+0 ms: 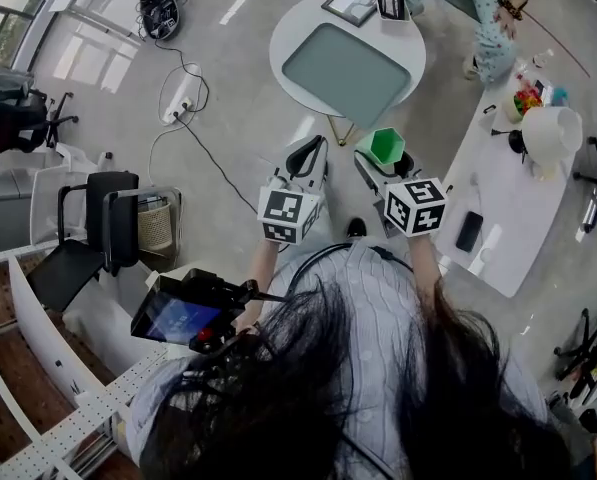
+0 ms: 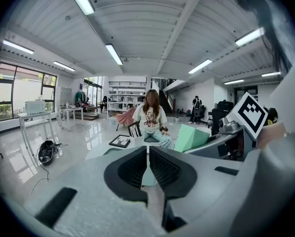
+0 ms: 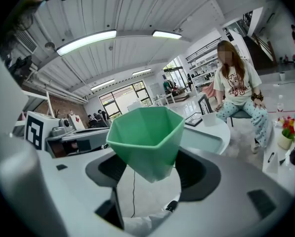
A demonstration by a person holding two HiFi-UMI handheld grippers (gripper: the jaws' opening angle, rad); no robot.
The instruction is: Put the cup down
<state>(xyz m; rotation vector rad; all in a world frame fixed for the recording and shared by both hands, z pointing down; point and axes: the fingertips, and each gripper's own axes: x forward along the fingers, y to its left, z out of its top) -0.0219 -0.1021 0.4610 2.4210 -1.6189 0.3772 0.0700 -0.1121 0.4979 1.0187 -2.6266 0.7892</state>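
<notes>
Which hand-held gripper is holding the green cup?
The right hand-held gripper: the green cup sits gripped between its jaws. The left hand-held gripper has its jaws shut together on nothing.

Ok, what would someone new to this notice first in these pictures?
The bright green cup stands out, clamped in the right gripper and held above the floor. Beside it is the left gripper, shut and empty. Ahead is a round white table with a person seated beyond it.

No text, label, brand or number can be read anywhere
</notes>
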